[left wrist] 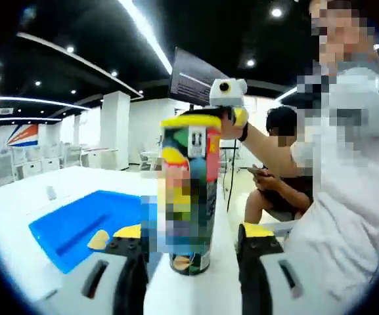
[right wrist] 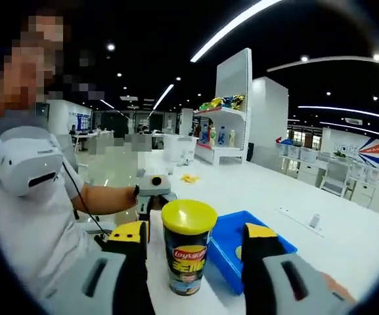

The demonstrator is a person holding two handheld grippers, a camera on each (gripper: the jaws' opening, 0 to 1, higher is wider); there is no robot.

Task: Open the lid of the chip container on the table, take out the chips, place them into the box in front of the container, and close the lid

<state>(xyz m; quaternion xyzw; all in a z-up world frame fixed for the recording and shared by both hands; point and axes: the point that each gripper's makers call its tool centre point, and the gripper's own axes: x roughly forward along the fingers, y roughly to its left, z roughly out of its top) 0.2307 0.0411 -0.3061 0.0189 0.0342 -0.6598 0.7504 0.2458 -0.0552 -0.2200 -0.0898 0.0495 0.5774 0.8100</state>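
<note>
The left hand-held gripper (left wrist: pixel 192 252) has its two jaws spread wide, one on each side of the chip container (left wrist: pixel 188 197), near its bottom but not touching it as far as I can see. The right hand-held gripper (right wrist: pixel 192 252) is spread open too in the right gripper view, with the can (right wrist: pixel 188 256) standing between its jaws and gaps on both sides. In the left gripper view this right tool also shows at about 12 o'clock, up by the yellow lid (left wrist: pixel 192 121), though I cannot tell if it touches the lid. The can stands up straight on the white worktop (left wrist: pixel 18 203) and the lid (right wrist: pixel 189 216) is on. The blue box (left wrist: pixel 81 226) lies flat just beside the can, at about 9 o'clock from it in the left gripper view, and one chip (left wrist: pixel 98 240) already lies in its near corner. In the right gripper view the box (right wrist: pixel 228 252) is at about 3 o'clock from the can. I think the step now is opening the lid. To do it well, the left tool should squeeze the can softly low down so it cannot tip or dent, and the right tool should catch the lid's edge and lift straight up. Pulling sideways could knock the tall can over.
</note>
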